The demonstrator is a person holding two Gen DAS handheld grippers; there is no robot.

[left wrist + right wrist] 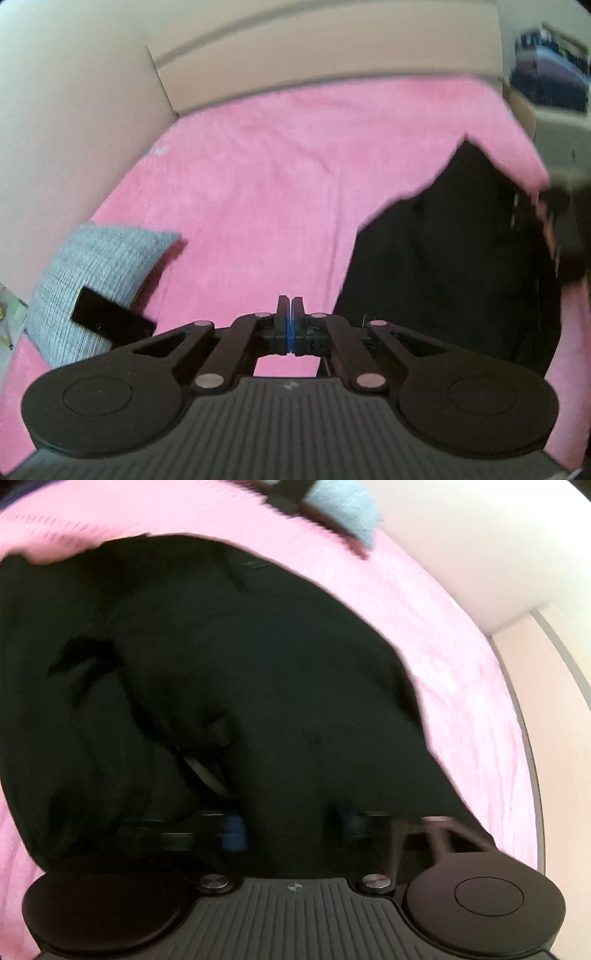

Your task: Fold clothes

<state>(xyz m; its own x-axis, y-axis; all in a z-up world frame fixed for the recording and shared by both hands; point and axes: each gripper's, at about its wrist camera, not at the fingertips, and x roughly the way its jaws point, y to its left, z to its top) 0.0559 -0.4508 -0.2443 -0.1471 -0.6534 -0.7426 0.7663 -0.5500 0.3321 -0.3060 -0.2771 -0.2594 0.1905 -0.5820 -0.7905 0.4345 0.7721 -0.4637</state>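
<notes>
A black garment lies crumpled on a pink blanket, to the right in the left wrist view. My left gripper hovers over the blanket just left of the garment, its blue pads pressed together with nothing between them. In the right wrist view the black garment fills most of the picture and drapes over my right gripper. Its blue pads stand a little apart and bunched black cloth fills the gap between them. A pale strip, perhaps a label, shows in a fold.
A grey knitted pillow lies at the left with a flat black object on it. The same pillow shows at the top of the right wrist view. A beige padded headboard borders the blanket's far side.
</notes>
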